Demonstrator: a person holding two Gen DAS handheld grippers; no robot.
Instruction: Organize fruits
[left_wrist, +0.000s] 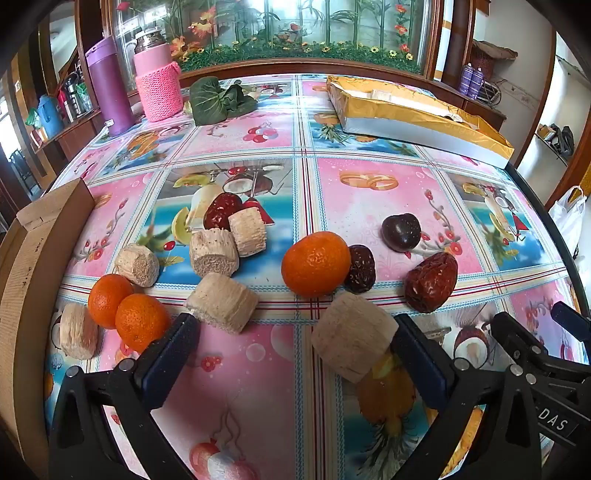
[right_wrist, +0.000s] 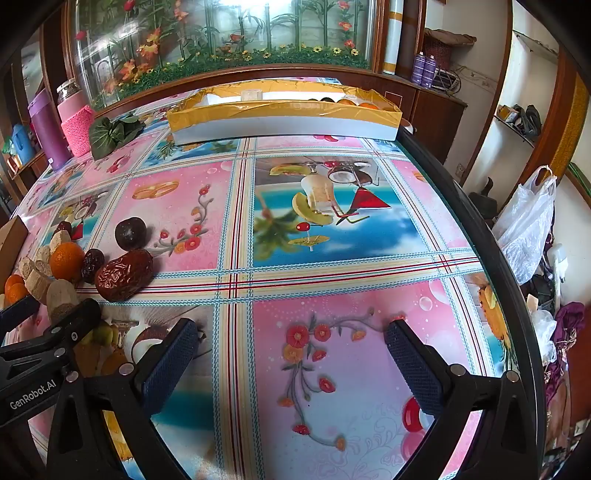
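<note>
Both tongs gaped wide, holding nothing. Left wrist view: the left gripper (left_wrist: 295, 354) hovered over scattered tangerines (left_wrist: 316, 264), red dates (left_wrist: 430, 282) and pale cake rolls (left_wrist: 221, 301) on the tablecloth (left_wrist: 369, 192), one roll (left_wrist: 351, 336) lying just beside its right finger; the gold-lined box (left_wrist: 417, 116) sat far off, contents hidden. Right wrist view: the right gripper (right_wrist: 291, 354) hung over bare cloth, fruit at far left, and only here the box (right_wrist: 284, 114) showed tangerines (right_wrist: 360, 103) inside at its right end.
</note>
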